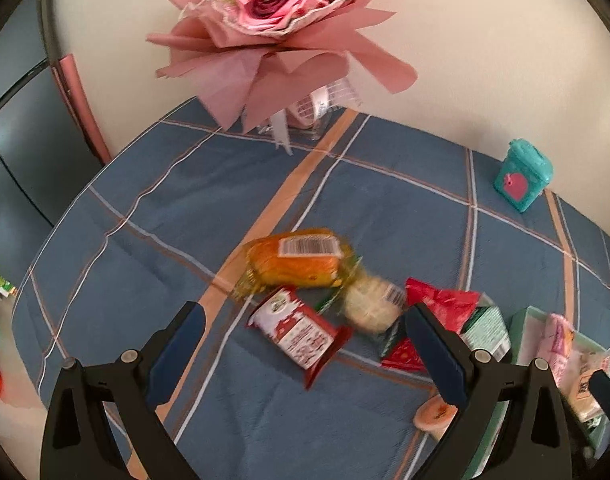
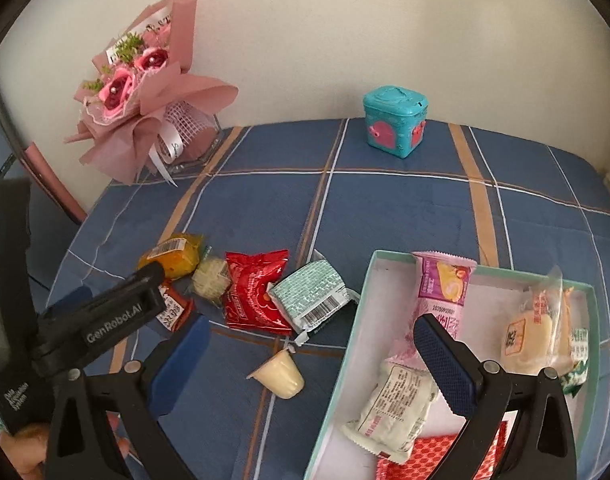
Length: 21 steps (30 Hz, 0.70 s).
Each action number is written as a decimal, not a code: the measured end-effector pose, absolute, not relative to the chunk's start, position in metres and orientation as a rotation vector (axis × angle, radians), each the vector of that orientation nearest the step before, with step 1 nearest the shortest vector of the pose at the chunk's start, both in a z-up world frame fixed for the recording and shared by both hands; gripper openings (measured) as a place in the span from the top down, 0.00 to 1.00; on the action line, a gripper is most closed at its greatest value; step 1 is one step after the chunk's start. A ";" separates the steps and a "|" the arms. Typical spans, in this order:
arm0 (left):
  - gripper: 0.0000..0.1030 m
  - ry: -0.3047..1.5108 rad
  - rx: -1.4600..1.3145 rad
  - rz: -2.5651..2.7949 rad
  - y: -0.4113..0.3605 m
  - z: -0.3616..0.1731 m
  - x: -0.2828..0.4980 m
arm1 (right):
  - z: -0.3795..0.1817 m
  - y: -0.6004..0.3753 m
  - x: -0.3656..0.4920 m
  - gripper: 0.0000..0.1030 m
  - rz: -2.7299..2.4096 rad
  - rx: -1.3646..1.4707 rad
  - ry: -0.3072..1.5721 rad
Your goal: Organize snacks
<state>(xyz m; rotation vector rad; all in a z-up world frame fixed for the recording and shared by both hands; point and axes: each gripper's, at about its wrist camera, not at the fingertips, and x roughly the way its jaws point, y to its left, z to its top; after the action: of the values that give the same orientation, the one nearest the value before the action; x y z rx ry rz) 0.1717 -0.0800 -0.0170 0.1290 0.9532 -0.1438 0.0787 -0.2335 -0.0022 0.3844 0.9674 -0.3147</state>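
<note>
— Where are the snacks right now?

— Split in two lots. A loose cluster lies on the blue plaid cloth of the desk (image 2: 385,208): an orange cake in a clear wrapper (image 1: 295,262), a pale round rice cake in clear film (image 1: 371,304) touching it, a red-and-white printed packet (image 1: 301,330) just in front, a shiny red foil packet (image 2: 255,294), and a pale green printed packet (image 2: 311,294) leaning against the red one. A small cream jelly cup (image 2: 281,374) lies tipped on its side, a little apart, nearer us.

— And the rest?

— In the shallow mint-green cardboard box (image 2: 345,344) at the right: a long pink-and-purple cake wrapper (image 2: 441,292), a white wrapped bun with printed text (image 2: 397,404), a clear packet with a yellow pastry (image 2: 533,328), and a red dotted packet (image 2: 425,460) at the near corner.

— The tools?

— The left tool (image 1: 305,344) hangs over the loose cluster, jaws spread wide, nothing between them; the red-and-white packet sits in the gap below. The right tool (image 2: 313,354) is spread wide as well and empty, one finger above the box, the other above the cloth.

— Anything else?

— A pink paper-wrapped bouquet (image 2: 145,92) in a glass vase stands against the wall at the far left, and a teal lidded box with pink hearts (image 2: 395,122) stands well apart at the back.
</note>
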 end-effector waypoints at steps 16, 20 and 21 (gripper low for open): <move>0.03 1.007 0.138 -0.258 -0.119 -0.021 0.188 | 0.004 -0.272 0.094 0.00 -0.376 0.416 0.992; 0.03 1.023 0.125 -0.269 -0.118 -0.020 0.190 | 0.009 -0.276 0.096 0.00 -0.365 0.431 0.973; 0.03 1.027 0.122 -0.270 -0.117 -0.021 0.191 | 0.009 -0.277 0.096 0.00 -0.361 0.435 0.971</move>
<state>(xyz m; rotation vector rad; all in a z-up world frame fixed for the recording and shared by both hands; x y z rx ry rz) 0.1908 -0.1172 -0.0207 0.1216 1.0272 -0.2699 0.0963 -0.2765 0.0090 0.4355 0.9714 -0.3608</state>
